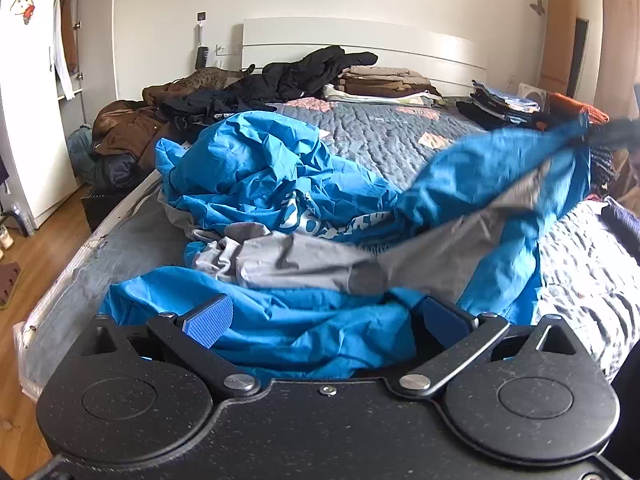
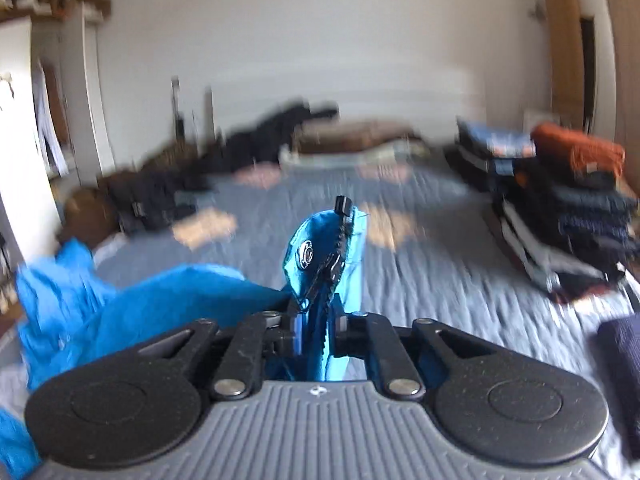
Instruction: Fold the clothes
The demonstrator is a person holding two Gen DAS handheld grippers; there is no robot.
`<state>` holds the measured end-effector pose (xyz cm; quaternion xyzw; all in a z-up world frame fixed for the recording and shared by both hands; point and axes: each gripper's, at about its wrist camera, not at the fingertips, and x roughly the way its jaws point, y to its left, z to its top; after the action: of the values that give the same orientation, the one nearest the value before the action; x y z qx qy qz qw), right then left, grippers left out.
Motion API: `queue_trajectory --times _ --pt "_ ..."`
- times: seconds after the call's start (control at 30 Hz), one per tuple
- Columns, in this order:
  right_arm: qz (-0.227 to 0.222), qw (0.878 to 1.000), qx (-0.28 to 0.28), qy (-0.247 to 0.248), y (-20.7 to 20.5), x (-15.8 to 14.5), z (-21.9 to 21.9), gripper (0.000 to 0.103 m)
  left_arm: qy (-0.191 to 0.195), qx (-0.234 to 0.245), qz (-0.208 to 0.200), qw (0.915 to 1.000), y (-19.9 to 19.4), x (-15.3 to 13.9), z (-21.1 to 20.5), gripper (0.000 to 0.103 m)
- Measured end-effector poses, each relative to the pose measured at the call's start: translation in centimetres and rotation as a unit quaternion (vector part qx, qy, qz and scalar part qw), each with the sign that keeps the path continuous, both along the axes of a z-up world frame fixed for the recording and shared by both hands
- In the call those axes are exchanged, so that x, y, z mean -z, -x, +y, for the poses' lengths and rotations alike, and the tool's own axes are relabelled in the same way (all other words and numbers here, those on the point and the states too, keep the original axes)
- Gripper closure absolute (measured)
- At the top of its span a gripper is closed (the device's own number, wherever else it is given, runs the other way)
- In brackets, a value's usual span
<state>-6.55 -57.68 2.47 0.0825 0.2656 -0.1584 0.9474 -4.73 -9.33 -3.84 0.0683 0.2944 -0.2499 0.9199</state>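
A crumpled blue jacket (image 1: 256, 176) with grey lining and white lettering lies on the bed (image 1: 384, 132). My left gripper (image 1: 326, 320) is open, its blue pads (image 1: 210, 320) spread wide with a fold of the jacket between them. My right gripper (image 2: 318, 328) is shut on the jacket's zipper edge (image 2: 324, 248), which stands up between the fingers, with more of the jacket trailing left (image 2: 120, 300). In the left wrist view the right gripper (image 1: 600, 132) shows blurred at the far right, holding a stretched part of the jacket up.
Dark and brown clothes (image 1: 304, 72) are piled at the bed's head and left side. Folded stacks (image 2: 560, 208) sit at the right of the bed. A white wardrobe (image 1: 28, 100) and wooden floor (image 1: 36, 248) are to the left. The right wrist view is motion-blurred.
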Motion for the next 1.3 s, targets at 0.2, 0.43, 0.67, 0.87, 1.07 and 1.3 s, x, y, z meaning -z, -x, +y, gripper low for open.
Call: queue_trajectory --times 0.2,0.43,0.67,0.87,1.07,1.3 --pt "0.066 0.996 -0.051 0.020 3.0 1.8 0.2 0.071 -0.013 0.008 -0.002 0.9999 -0.1 0.4 -0.4 0.000" --pt "0.093 0.988 -0.018 0.120 10.1 -1.4 -0.4 0.057 -0.021 0.008 -0.001 0.9997 -0.4 0.6 -0.7 0.000" --pt "0.059 0.984 -0.157 0.063 14.7 -1.6 6.6 0.047 -0.018 0.015 0.005 0.9997 -0.4 0.8 -1.3 0.000" --pt "0.078 0.938 -0.332 0.059 14.1 4.4 20.5 0.044 -0.027 0.031 -0.007 0.9991 0.1 0.8 -1.9 0.000" --pt "0.123 0.876 -0.451 0.120 13.8 10.7 29.5 0.044 -0.029 0.028 -0.002 0.9992 -0.4 1.2 -0.8 0.000" --pt "0.151 0.799 -0.532 0.235 14.3 14.9 33.3 0.044 -0.091 0.073 -0.036 0.9925 -1.1 1.4 0.8 0.000"
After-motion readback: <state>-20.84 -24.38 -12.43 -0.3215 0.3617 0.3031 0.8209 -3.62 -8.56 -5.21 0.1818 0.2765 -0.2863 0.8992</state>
